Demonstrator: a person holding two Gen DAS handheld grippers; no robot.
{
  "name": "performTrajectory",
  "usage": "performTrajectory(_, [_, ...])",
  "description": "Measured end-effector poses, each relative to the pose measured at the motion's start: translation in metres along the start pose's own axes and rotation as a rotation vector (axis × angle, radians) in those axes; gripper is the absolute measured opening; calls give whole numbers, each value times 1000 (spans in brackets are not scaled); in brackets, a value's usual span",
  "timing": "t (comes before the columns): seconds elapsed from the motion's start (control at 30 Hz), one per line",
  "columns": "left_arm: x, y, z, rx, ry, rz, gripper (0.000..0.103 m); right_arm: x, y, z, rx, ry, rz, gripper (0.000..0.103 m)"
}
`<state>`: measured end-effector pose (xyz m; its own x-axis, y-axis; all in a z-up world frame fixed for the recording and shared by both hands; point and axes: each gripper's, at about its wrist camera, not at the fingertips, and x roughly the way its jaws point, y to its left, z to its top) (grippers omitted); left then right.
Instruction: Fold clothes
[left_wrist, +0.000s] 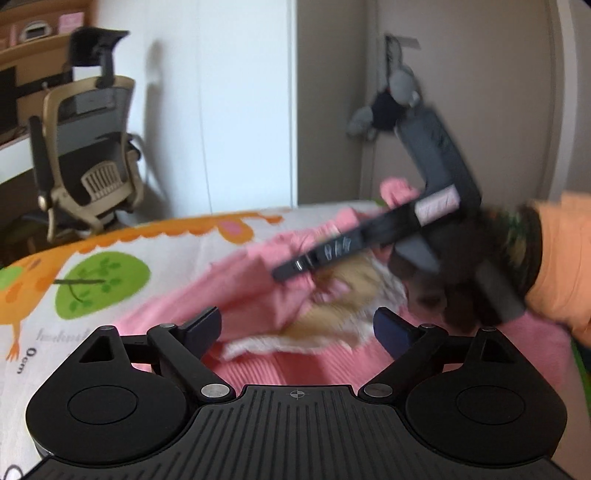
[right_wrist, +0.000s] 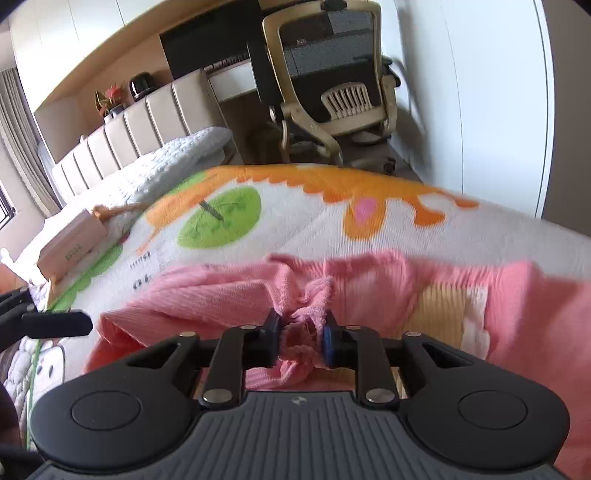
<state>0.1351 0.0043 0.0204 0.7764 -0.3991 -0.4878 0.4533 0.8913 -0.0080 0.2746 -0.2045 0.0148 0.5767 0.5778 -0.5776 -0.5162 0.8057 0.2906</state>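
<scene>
A pink knitted garment (left_wrist: 258, 269) with a beige patch and white fuzzy trim lies crumpled on the printed bedspread (left_wrist: 110, 258). In the left wrist view my left gripper (left_wrist: 297, 326) is open just above the garment's near part, its fingers apart on either side of the white trim. My right gripper (left_wrist: 295, 266) is blurred there, held by a dark-gloved hand (left_wrist: 461, 291) with an orange sleeve, its tip over the garment. In the right wrist view my right gripper (right_wrist: 301, 330) is shut on a bunched fold of the pink garment (right_wrist: 369, 280). The left gripper's finger (right_wrist: 55, 324) shows at the left edge.
An office chair (left_wrist: 88, 155) stands on the floor beyond the bed's far edge. A wooden box (right_wrist: 72, 242) and a white quilt (right_wrist: 166, 166) lie toward the padded headboard (right_wrist: 129, 133). A plush toy (left_wrist: 388, 103) hangs on the door.
</scene>
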Motion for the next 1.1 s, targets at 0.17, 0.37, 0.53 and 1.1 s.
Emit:
performTrajectory(0.17, [22,15,12,-137,-73,-106,99,-41,-20,17,7,-90,-94,18])
performTrajectory(0.37, [82,27,-20,-359,86,-191,99,-22,-34,-21,-69,67,-273,36])
performTrajectory(0.53, [87,24,-30,-327,63,-177,101,-72,-35,-16,-96,-72,-267,43])
performTrajectory(1.1, [85,25,-33,-355,40,-186,103,-117,-89,3,-17,-247,-617,12])
